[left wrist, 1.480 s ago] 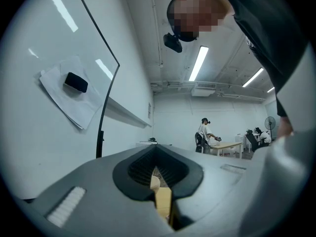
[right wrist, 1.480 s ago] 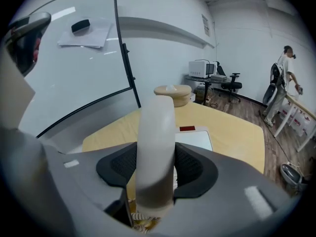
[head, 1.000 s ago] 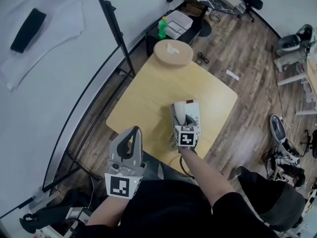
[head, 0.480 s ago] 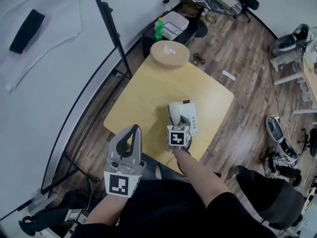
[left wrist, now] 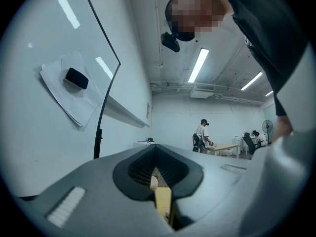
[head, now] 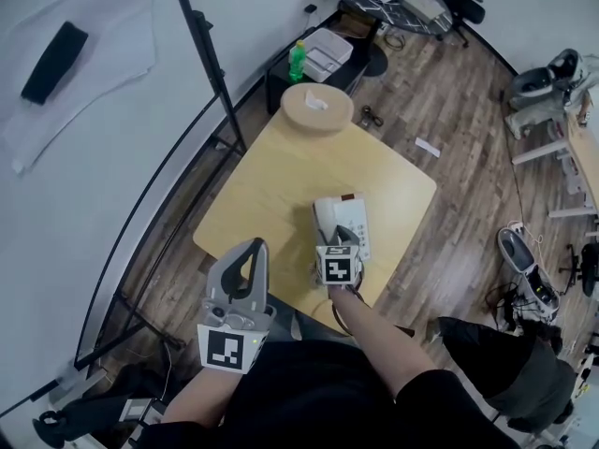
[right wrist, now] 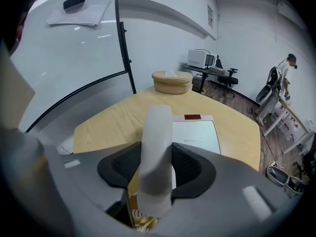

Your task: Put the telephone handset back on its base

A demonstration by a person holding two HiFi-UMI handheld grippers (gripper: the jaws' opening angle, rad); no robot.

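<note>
On the light wooden table lies the white telephone base, also in the right gripper view. The white handset hangs over the base's left side, pointing away from me. My right gripper is shut on the handset, which runs up between its jaws. A coiled cord shows just below the handset's near end. My left gripper is held near my body off the table's near corner, shut and empty; in the left gripper view it looks at the wall and ceiling.
A round wooden tissue box stands at the table's far corner. A black stand pole rises left of the table by the white wall. A green bottle and a side table lie beyond. People work at a far desk.
The right gripper with the handset has drawn slightly back toward me over the base's left side. The left gripper has stayed where it was.
</note>
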